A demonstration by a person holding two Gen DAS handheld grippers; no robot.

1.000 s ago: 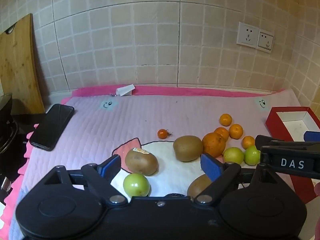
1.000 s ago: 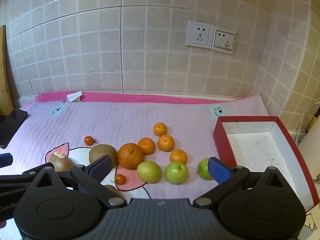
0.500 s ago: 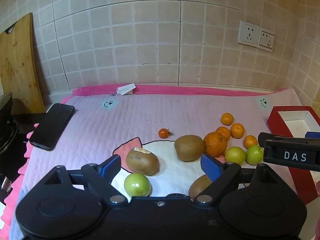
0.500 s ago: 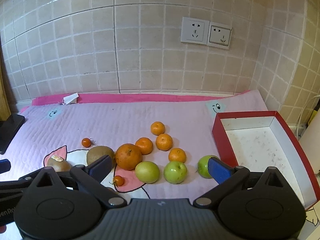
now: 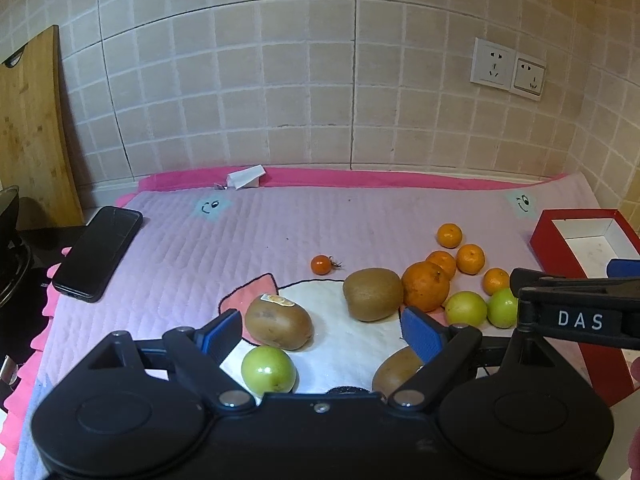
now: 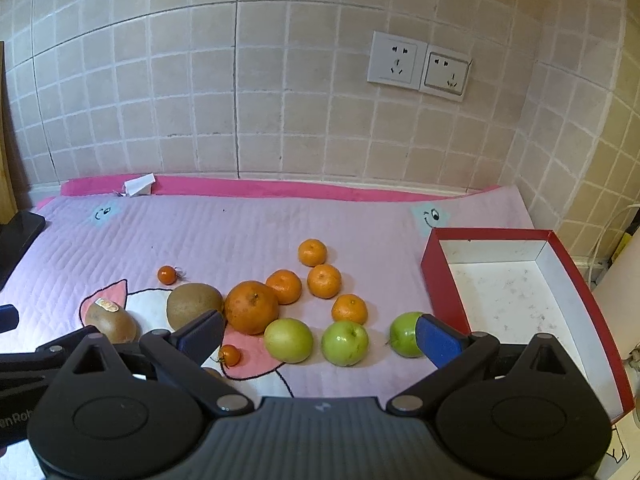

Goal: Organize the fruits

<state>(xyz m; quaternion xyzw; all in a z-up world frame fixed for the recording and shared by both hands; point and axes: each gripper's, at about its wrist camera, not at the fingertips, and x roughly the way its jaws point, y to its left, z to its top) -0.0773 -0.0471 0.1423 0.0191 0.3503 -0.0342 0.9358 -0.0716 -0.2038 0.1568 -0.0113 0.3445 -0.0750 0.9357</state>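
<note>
Loose fruit lies on a pink quilted mat (image 5: 280, 236). My left gripper (image 5: 323, 332) is open above a stickered kiwi (image 5: 278, 322), a green apple (image 5: 268, 371) and a part-hidden kiwi (image 5: 396, 372). Further off sit another kiwi (image 5: 373, 294), a big orange (image 5: 425, 286) and a cherry tomato (image 5: 321, 264). My right gripper (image 6: 320, 335) is open over two green apples (image 6: 288, 340) (image 6: 345, 343); a third apple (image 6: 406, 334) touches its right finger's side. Several mandarins (image 6: 324, 280) lie beyond, and a red box (image 6: 444, 292) stands empty at the right.
A black phone (image 5: 98, 252) lies at the mat's left edge beside a wooden cutting board (image 5: 32, 128) leaning on the tiled wall. A folded white paper (image 5: 245, 177) sits at the back. Wall sockets (image 6: 418, 66) are above. A small tomato (image 6: 230, 355) lies near the right gripper's left finger.
Both grippers have lifted and drawn back slightly, so the fruit sits a little higher and further in both views. Both stay open; no fruit has moved.
</note>
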